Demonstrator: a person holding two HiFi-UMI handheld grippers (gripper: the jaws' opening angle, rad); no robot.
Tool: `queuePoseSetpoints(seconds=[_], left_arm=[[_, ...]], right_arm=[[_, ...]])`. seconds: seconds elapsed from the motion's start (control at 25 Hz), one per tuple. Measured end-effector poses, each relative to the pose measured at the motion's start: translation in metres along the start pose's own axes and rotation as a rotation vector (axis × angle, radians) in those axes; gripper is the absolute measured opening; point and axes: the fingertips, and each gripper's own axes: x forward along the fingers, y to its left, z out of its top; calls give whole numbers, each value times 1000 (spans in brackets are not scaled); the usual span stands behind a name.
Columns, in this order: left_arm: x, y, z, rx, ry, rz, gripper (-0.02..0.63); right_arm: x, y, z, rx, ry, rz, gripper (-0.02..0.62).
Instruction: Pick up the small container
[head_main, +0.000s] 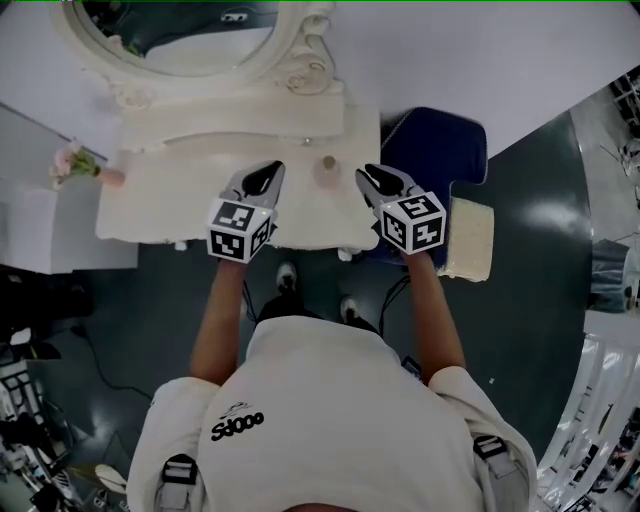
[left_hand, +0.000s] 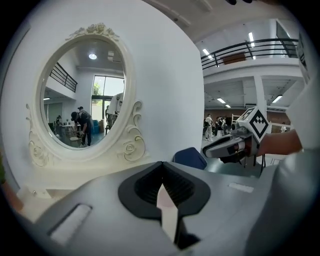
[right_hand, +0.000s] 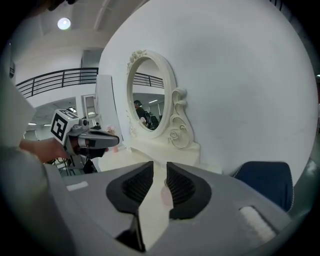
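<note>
R gripper (right_hand: 160, 164): jaws stood partly apart, nothing clamped. Through the gap the small container (right_hand: 164, 193) showed as a pinkish blob ahead of the pads, touched by neither. L gripper (left_hand: 161, 168): jaws met at the tips w/ nothing btwn them; only a pale sliver of tabletop showed lower down.

In the head view both grippers hovered over the front part of the dressing table (head_main: 170, 195). The container sat on the tabletop btwn their tips, a bit nearer the R one. The mirror (head_main: 200, 30) stood at the back, and a blue chair (head_main: 440, 150) was off to the R side.

Progress: early, approx. the approach stage. Container was on the table, not lifted, not gripped. Left to do, as I judge it: bring the R jaws around it, close, raise.

Orientation: it looked to stand upright w/ its round top facing up, so the long axis was prob. vertical. It seemed round, so no clear front. Too small to tell any lid detail. A side-on grip across its width would likely suit.
</note>
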Motion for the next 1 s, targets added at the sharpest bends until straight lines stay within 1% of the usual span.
queuePoseSetpoints(seconds=[0.12,0.24,0.4,0.6,0.76,0.88,1.0], left_arm=[[8,16,-16,-21,18,-35,17],[14,29,-30,-33,39,-68,18],[22,44,-44,-45,60,-104,18],[32,57,-64,-44,99,-142,18],[42,65,-75,-38,123,-165,18],[48,67,-86,-29,144,-176,18],[51,72,-93,-43,154,-179,18]], right_arm=[[24,1,-8,17,22,-21,114],[47,0,-20,12,50,-52,144],[78,-6,-44,21,84,-98,179],[107,-16,-76,29,127,-144,189],[126,-27,-90,24,138,-180,192],[138,-30,-96,11,145,-185,193],[148,-31,-99,-6,149,-179,195]])
